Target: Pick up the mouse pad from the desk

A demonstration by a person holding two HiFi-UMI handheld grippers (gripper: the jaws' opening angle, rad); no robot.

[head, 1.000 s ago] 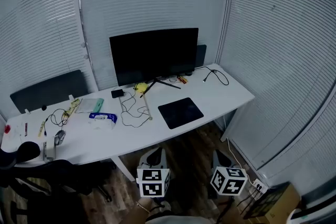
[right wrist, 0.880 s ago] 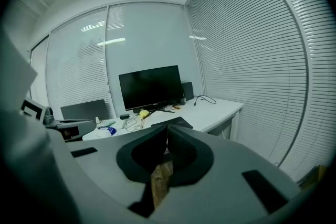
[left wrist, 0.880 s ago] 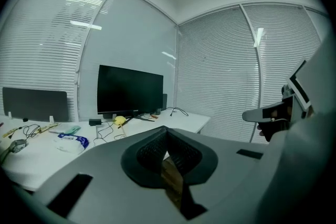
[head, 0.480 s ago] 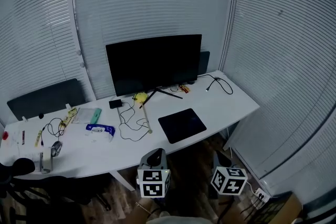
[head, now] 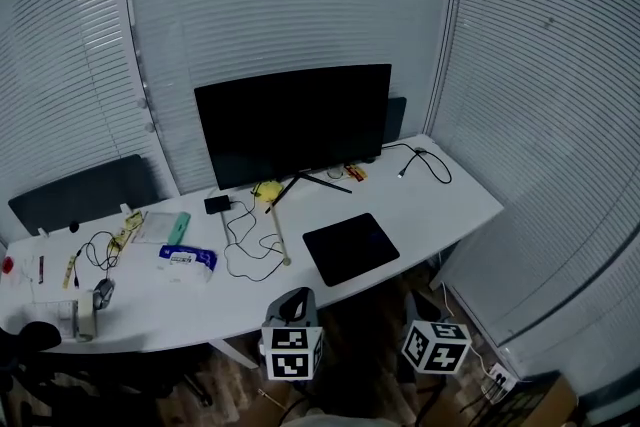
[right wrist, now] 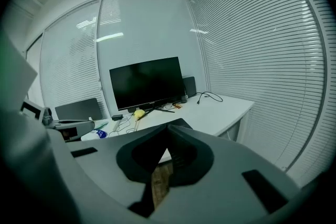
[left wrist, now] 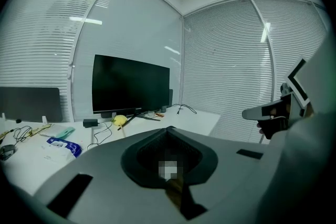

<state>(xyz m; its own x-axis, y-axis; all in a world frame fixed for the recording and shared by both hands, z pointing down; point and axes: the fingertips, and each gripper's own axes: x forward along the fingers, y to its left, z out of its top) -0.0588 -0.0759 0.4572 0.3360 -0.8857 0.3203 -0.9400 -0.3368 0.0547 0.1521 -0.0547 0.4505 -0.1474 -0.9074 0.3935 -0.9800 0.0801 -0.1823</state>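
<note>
One mouse pad (head: pixel 350 248); seemingly one mouse (head: pixel 103 293)

mouse pad (head: pixel 351 249) on desk (head: pixel 440 195) | monitor (head: pixel 292 123) behind it

A white desk (head: pixel 430 200) fronts blind-covered windows (head: pixel 545 115) above wooden floor (head: pixel 378 303).
</note>
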